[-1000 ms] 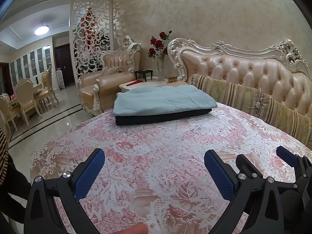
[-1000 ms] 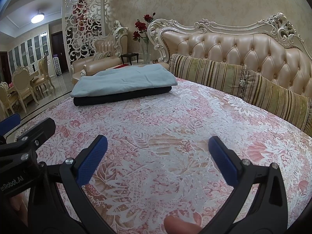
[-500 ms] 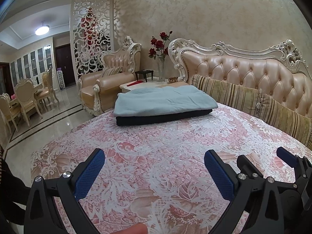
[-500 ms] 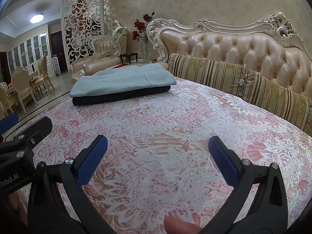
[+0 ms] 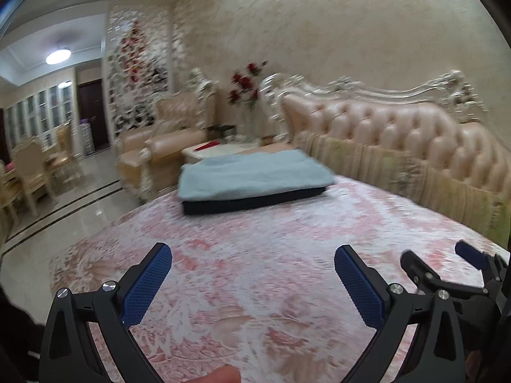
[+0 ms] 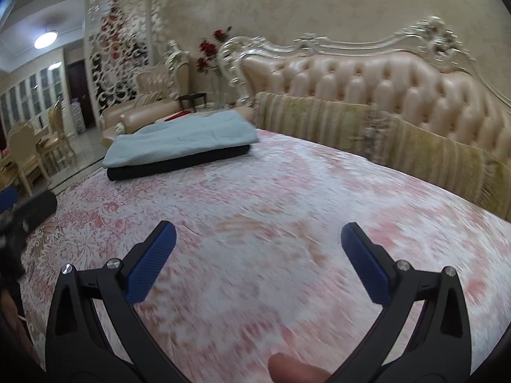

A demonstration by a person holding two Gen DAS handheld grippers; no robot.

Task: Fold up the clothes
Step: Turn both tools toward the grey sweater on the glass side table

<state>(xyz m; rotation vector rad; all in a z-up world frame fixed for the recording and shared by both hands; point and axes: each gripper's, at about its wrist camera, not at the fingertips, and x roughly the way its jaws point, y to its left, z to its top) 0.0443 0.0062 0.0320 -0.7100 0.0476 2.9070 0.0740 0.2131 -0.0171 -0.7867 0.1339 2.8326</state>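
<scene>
Both views are motion-blurred.

**Left gripper** [image 5: 252,268]: released. The jaws stand wide apart with nothing between the blue pads [image 5: 148,284]. It hangs over the near part of the bedspread [image 5: 287,239]. A fingertip [image 5: 223,375] shows at the bottom edge of the left wrist view.

**Right gripper** [image 6: 258,245]: released. The jaws stand wide apart, holding nothing, over the near part of the bedspread [image 6: 287,198]. In the left wrist view the right gripper [image 5: 447,265] appears at the right edge, just beside the left one. In the right wrist view part of the left gripper [image 6: 28,207] appears blurred at the left edge.

**Clothes**: two folded items form one stack on the far left part of the bedspread, well apart from both grippers.
- Light blue item [image 5: 252,174] [image 6: 182,142]: on top, lying flat.
- Dark item [image 5: 252,201] [image 6: 179,164]: underneath, touching the bedspread; its edge shows along the near side.

**Surroundings**:
- Striped cushions [image 5: 399,175] [image 6: 351,127] line the far right edge of the bedspread.
- A tufted headboard [image 5: 399,127] [image 6: 367,79] stands behind the cushions.
- An armchair [image 5: 166,140] stands to the far left, past the stack.
- Red flowers [image 5: 244,86] [image 6: 210,48] stand beyond the stack, near the wall.
</scene>
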